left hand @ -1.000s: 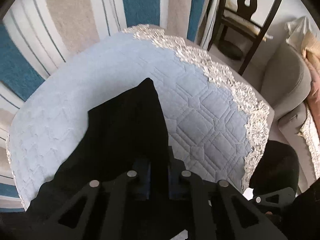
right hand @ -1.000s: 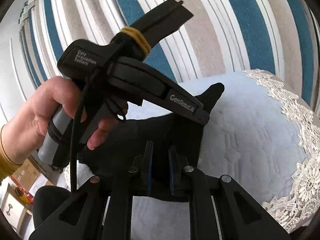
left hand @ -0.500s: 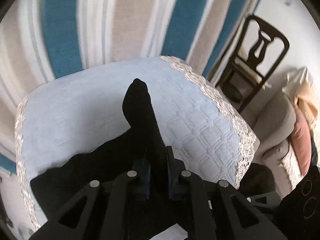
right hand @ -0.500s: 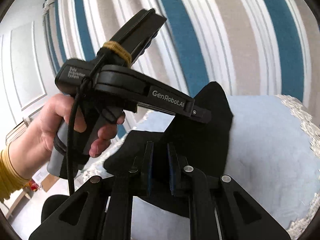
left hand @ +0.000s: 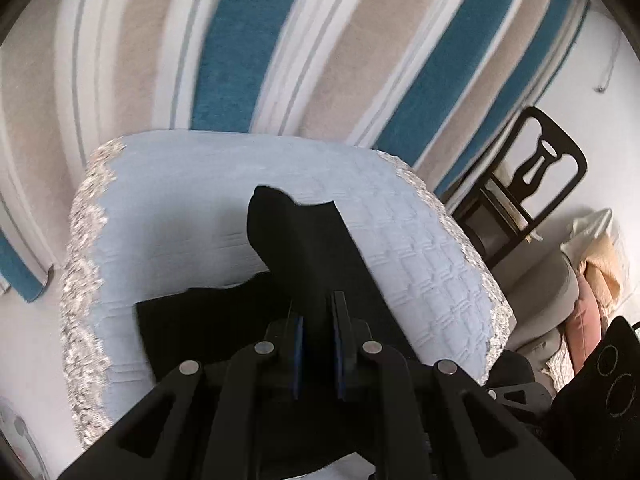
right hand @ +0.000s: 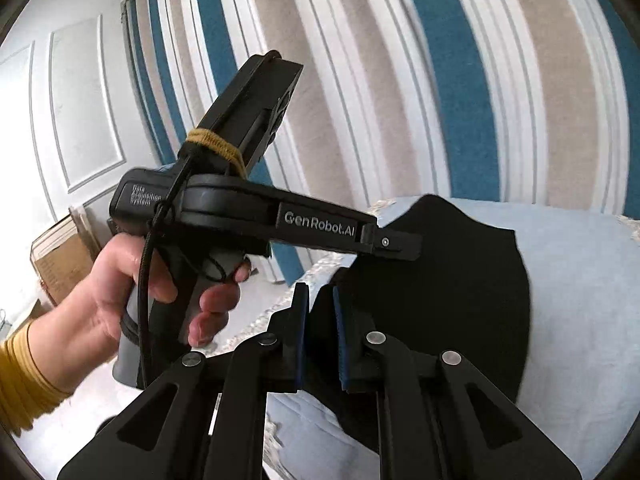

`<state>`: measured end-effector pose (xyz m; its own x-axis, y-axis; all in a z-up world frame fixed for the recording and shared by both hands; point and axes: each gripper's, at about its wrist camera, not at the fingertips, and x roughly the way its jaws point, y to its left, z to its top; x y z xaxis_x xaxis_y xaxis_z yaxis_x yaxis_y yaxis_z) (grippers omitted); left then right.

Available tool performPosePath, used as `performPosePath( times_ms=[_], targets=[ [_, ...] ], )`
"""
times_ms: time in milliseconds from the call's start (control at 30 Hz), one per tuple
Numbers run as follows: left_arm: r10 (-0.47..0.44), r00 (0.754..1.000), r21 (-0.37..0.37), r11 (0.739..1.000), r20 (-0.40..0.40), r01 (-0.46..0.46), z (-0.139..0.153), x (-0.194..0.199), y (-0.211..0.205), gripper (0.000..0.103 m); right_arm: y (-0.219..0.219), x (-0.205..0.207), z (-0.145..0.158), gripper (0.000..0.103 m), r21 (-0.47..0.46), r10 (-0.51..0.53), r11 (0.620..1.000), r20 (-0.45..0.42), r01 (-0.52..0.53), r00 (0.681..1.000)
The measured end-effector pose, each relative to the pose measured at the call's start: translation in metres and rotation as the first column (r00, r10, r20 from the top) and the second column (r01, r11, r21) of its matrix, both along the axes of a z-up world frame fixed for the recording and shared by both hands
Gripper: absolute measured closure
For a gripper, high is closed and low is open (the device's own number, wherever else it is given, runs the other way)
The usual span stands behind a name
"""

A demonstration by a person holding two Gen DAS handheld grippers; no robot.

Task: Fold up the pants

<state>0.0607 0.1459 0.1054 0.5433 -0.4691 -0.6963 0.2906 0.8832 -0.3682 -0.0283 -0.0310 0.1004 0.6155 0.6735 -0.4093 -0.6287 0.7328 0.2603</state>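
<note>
Black pants [left hand: 304,248] lie partly on a light-blue quilted table cover [left hand: 192,184] with a lace edge. My left gripper [left hand: 318,308] is shut on the pants' fabric and holds a fold of it above the cover. My right gripper [right hand: 320,304] is shut on another part of the same black pants [right hand: 448,288], lifted off the cover [right hand: 580,264]. In the right wrist view the left gripper's body [right hand: 248,220] and the hand on it sit just left of and above my right fingers.
A blue, beige and white striped rug [left hand: 320,40] covers the floor behind the table. A dark wooden chair [left hand: 528,188] and a grey sofa [left hand: 548,296] stand at the right. Cardboard boxes [right hand: 60,264] stand at the left by a white panelled wall.
Both grippers have lifted and pulled back with the pants. More of the cover shows, and the pants' far end has been drawn toward me and folded over.
</note>
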Motion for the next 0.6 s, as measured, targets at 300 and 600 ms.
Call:
performPosePath(
  times_ms=[300, 600],
  targets=[
    [0.071, 0.997, -0.015, 0.997, -0.026, -0.071, -0.033, -0.008, 0.054, 0.089, 0.062, 0.022, -0.027, 0.091, -0.051, 0.081, 0.995, -0.065, -0.084, 0.995],
    [0.110, 0.989, -0.047, 0.992, -0.097, -0.115, -0.071, -0.014, 0.078, 0.088, 0.080, 0.037, -0.059, 0.091, -0.094, 0.119, 0.986, -0.150, -0.134, 0.981]
  ],
)
